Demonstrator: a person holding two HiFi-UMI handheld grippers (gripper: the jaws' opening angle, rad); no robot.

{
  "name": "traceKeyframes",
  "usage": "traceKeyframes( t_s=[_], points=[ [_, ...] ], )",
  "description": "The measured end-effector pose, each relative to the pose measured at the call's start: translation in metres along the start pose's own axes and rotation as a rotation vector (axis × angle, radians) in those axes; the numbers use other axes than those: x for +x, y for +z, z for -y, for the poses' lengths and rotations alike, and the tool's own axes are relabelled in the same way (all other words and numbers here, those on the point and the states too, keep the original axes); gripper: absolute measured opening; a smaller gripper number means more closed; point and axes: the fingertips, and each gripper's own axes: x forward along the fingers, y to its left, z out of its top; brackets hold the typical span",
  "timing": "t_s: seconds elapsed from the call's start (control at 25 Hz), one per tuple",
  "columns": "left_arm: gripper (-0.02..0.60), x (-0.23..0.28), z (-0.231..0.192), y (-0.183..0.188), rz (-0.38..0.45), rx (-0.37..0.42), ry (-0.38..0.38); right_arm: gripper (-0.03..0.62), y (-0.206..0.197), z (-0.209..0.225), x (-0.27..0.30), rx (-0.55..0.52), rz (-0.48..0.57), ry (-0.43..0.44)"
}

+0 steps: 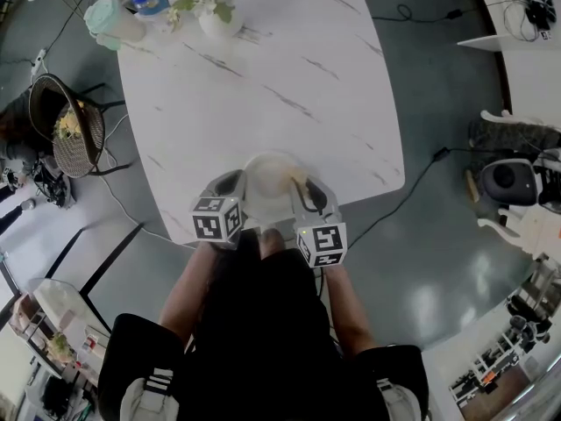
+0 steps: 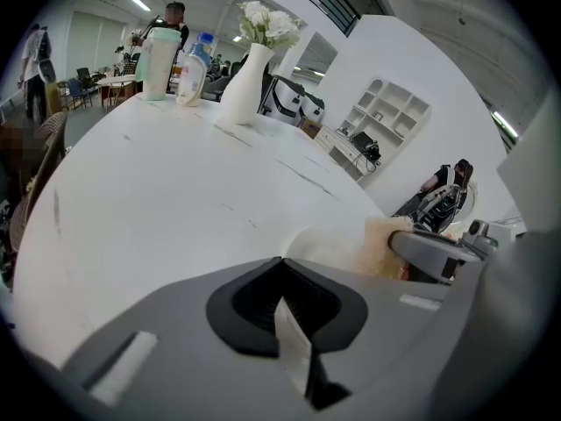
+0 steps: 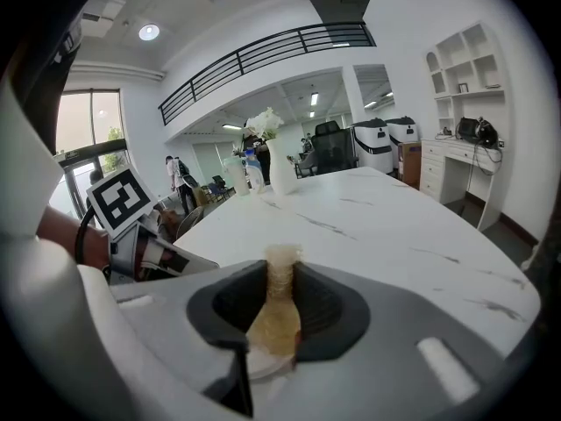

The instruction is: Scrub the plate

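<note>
White plate [image 1: 267,178], one, clamped by left tool [image 2: 294,340]; right tool [image 3: 273,323] pinches one tan sponge [image 3: 282,270].

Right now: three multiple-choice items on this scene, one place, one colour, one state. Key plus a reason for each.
1. Where on the table is the plate?
A) at its far end
B) at its middle
C) at its near edge, between the left gripper and the right gripper

2. What colour is the sponge?
A) tan
B) blue
C) black

3. How do the left gripper's jaws stand?
A) wide apart, empty
B) shut on the plate's rim
C) shut on the sponge

Key:
1 C, the head view shows the plate at the near edge, flanked by both grippers.
2 A, the sponge pinched in the right gripper is tan.
3 B, a thin white rim sits clamped between the closed jaws.
</note>
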Motion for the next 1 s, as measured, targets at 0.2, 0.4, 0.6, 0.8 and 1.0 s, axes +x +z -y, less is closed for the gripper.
traceKeyframes(
  t_s=[0.2, 0.4, 0.6, 0.8, 1.0],
  points=[
    [0.006, 0.001, 0.003, 0.000, 0.004, -0.002, 0.001, 0.092, 0.003, 0.005, -0.004, -0.001, 0.009, -0.011],
    [0.006, 0.002, 0.003, 0.001, 0.006, -0.003, 0.006, 0.094, 0.002, 0.006, -0.003, -0.001, 0.010, -0.003],
    [0.006, 0.002, 0.006, 0.003, 0.014, -0.009, -0.004, 0.092, 0.012, 0.001, -0.003, 0.007, 0.032, 0.011],
    [0.006, 0.002, 0.010, 0.003, 0.014, -0.009, -0.010, 0.092, 0.029, -0.016, -0.004, -0.003, 0.068, 0.057],
    [0.006, 0.003, 0.009, 0.002, 0.015, -0.012, -0.011, 0.092, 0.024, -0.042, 0.001, -0.017, 0.052, 0.130]
  ],
)
